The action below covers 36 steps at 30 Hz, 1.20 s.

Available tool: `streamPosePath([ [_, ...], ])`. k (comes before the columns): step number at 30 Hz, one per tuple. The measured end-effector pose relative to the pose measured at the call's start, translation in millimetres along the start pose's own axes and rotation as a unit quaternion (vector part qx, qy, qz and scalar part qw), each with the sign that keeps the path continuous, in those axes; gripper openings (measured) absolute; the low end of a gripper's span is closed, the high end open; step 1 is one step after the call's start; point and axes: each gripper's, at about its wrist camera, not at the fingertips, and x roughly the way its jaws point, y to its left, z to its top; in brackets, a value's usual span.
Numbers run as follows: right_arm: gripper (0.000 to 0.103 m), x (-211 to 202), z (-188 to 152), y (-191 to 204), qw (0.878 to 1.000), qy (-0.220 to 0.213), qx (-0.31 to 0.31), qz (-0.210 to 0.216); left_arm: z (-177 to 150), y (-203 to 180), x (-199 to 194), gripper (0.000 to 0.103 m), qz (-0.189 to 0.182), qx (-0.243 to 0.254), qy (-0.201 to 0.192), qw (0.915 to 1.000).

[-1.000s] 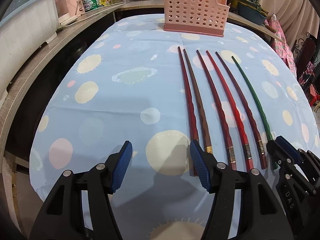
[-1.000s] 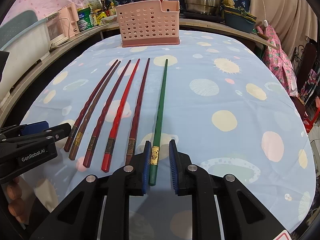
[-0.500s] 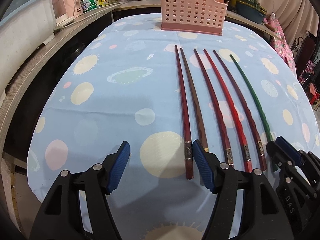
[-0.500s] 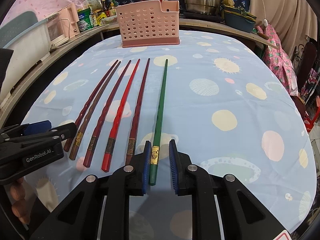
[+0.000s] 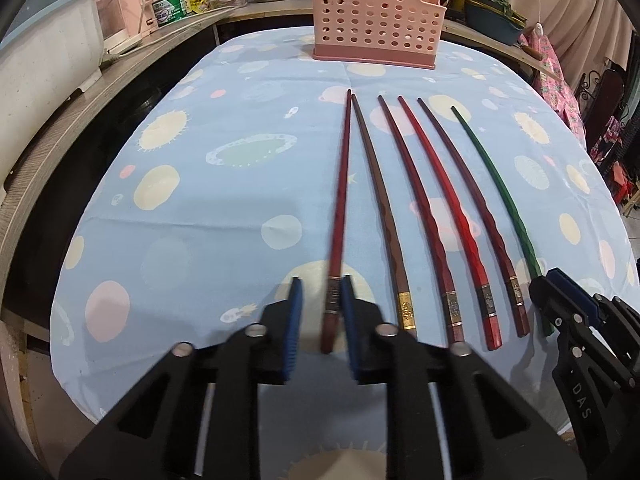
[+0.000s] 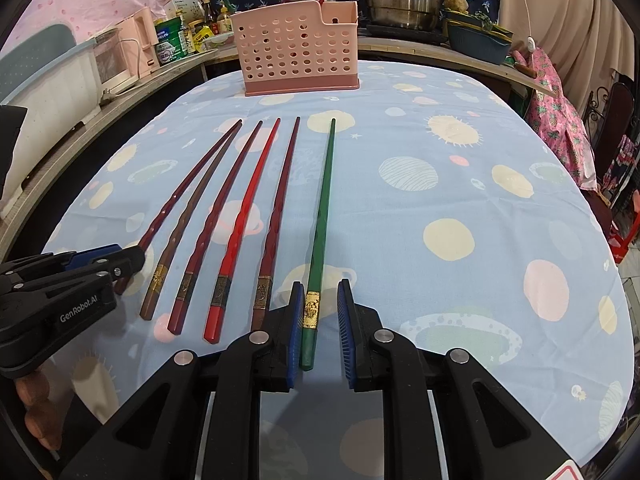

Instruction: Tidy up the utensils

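Observation:
Several long chopsticks lie side by side on the blue patterned tablecloth (image 5: 180, 220). My left gripper (image 5: 318, 316) has its jaws narrowed around the handle of the leftmost dark red chopstick (image 5: 340, 208), which touches the right pad; a gap shows on the left. My right gripper (image 6: 318, 320) straddles the handle of the green chopstick (image 6: 322, 208) with small gaps on both sides. The green chopstick also shows in the left wrist view (image 5: 500, 196). A pink perforated utensil holder (image 5: 376, 20) stands upright at the far end, also in the right wrist view (image 6: 298, 50).
A brown chopstick (image 5: 380, 216), a bright red chopstick (image 6: 244, 232) and other dark red ones lie between the two grippers. A counter with bottles, pots and a pink appliance (image 6: 136, 52) curves around the far and left table edges. Cloth-covered table extends to the right (image 6: 480, 200).
My left gripper's jaws have closed from wide open to a narrow gap around the leftmost dark red chopstick's handle, and it shifted right. The right gripper and green chopstick have not moved.

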Motion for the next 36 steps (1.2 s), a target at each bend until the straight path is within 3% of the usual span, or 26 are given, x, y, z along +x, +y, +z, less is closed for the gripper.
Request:
streamPosePath([
  [1, 0.008, -0.3, 0.4, -0.6, 1.0, 0.001, 0.002, 0.002, 0.3, 0.5, -0.1, 0.009, -0.004, -0.002, 0.002, 1.0],
  [14, 0.007, -19.4, 17.0, -6.9, 1.0, -0.028, 0.007, 0.01, 12.5, 8.0, -12.4, 0.007, -0.014, -0.015, 0.004, 0.9998],
  [36, 0.007, -63.0, 86.7, -28.6, 0.992, -0.119, 0.033, 0.029, 67.6, 18.9, -52.8, 0.007, 0.003, -0.014, -0.07, 0.9974],
])
